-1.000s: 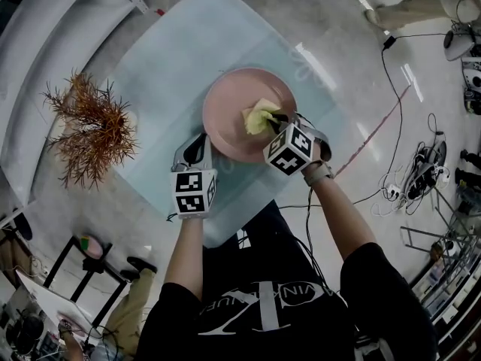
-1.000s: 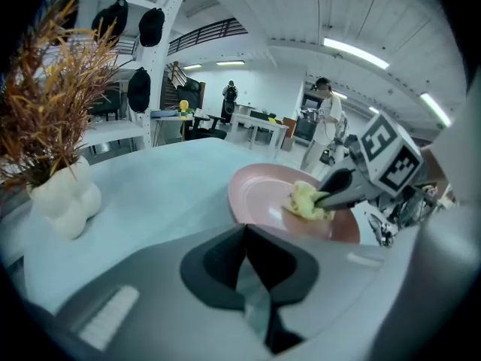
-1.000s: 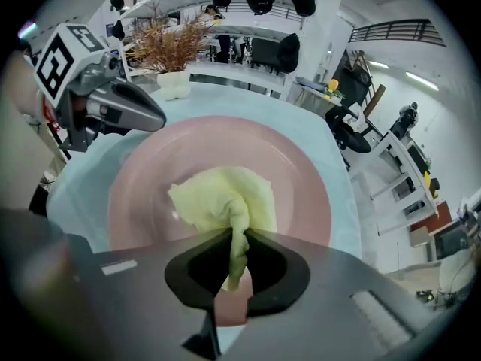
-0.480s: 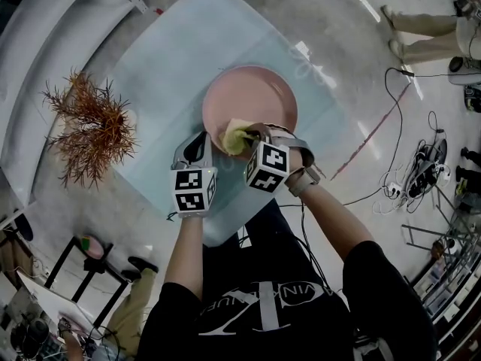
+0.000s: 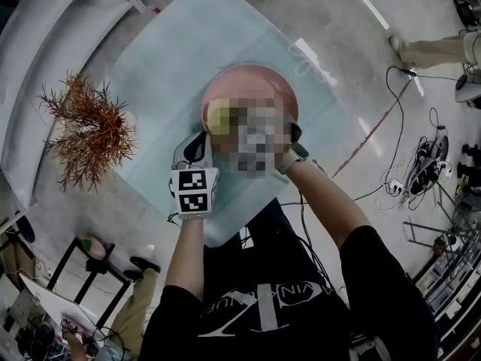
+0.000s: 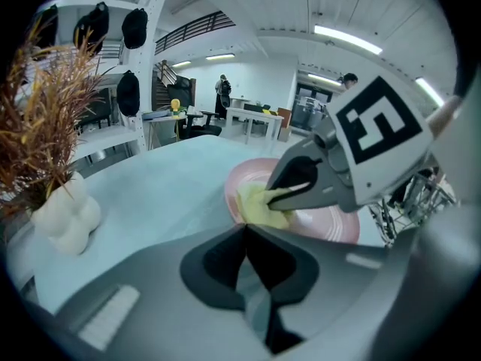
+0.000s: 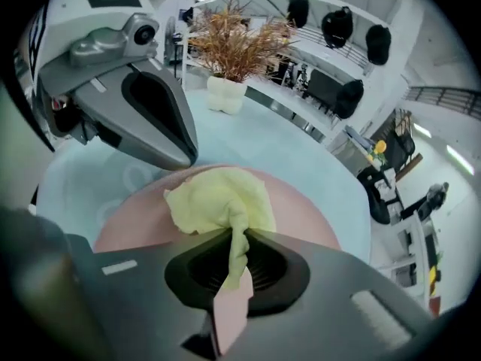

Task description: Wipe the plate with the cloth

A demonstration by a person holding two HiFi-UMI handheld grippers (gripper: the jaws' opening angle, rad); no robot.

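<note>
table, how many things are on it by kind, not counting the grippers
pink plate: 1
yellow cloth: 1
dried plant in a white vase: 1
total: 3

In the head view the right claw (image 6: 279, 195) is fully covered by mosaic, and with it the near half of the plate (image 5: 249, 77) and the right part of the cloth (image 5: 218, 119). In the left gripper view the middle of the plate is hidden behind the right claw, and its near rim behind the body of the left claw (image 6: 245, 226). In the right gripper view the lower end of the cloth is lost between the closed jaws. The dried plant (image 6: 34, 104) is cut off by the left edge of the left gripper view. The persons far behind the bench (image 6: 150, 186) are too small to be told.
</note>
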